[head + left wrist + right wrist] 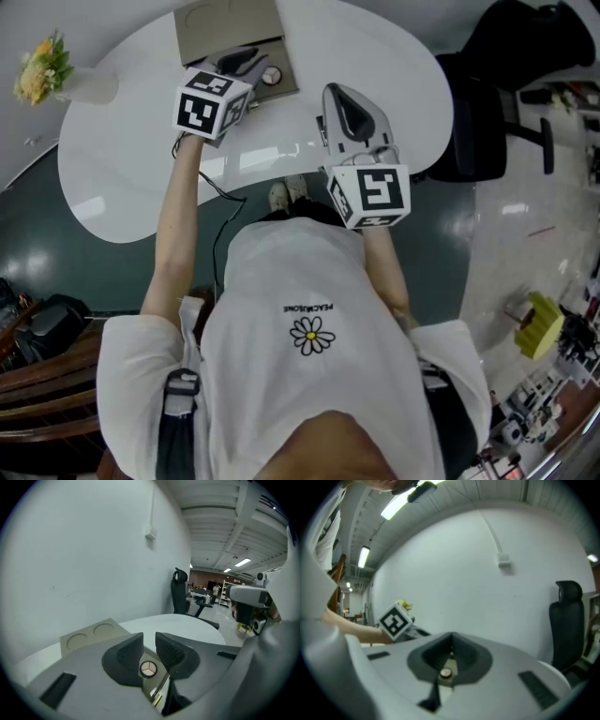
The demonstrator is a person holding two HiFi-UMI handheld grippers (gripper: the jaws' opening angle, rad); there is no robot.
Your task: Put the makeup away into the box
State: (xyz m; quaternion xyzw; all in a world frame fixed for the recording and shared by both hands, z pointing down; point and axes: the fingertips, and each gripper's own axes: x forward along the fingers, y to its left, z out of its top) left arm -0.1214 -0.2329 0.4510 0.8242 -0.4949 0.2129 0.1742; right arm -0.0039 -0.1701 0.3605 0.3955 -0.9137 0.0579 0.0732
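Beige box [234, 26] in head and left gripper views only

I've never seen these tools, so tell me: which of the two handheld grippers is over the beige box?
The left gripper, above the beige box; the right gripper is beside the box, over the white table.
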